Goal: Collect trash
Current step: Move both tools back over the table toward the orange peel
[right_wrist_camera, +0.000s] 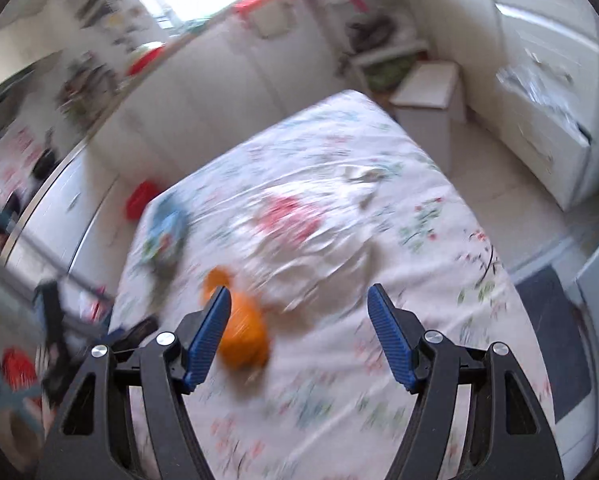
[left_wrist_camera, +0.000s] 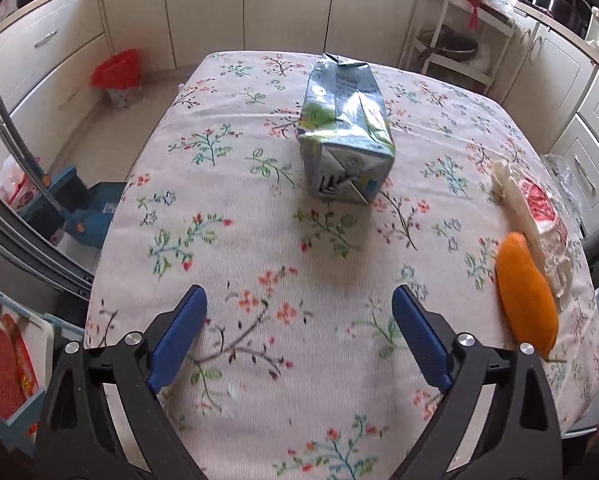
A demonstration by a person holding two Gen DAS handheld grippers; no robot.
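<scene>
Carton [left_wrist_camera: 345, 130] lies on the table [left_wrist_camera: 227, 256], well beyond the left gripper [left_wrist_camera: 299, 300], whose jaws are spread wide with nothing between. Right gripper [right_wrist_camera: 299, 300] is spread too, peel [right_wrist_camera: 241, 336] just by its left finger.

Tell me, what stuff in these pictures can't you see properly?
- Carton: print too small in the left wrist view; a smear in the blurred right wrist view.
- Clear wrapper: contents unclear, near the left view's edge.
- Orange peel: partly behind the right gripper finger, blurred.
</scene>
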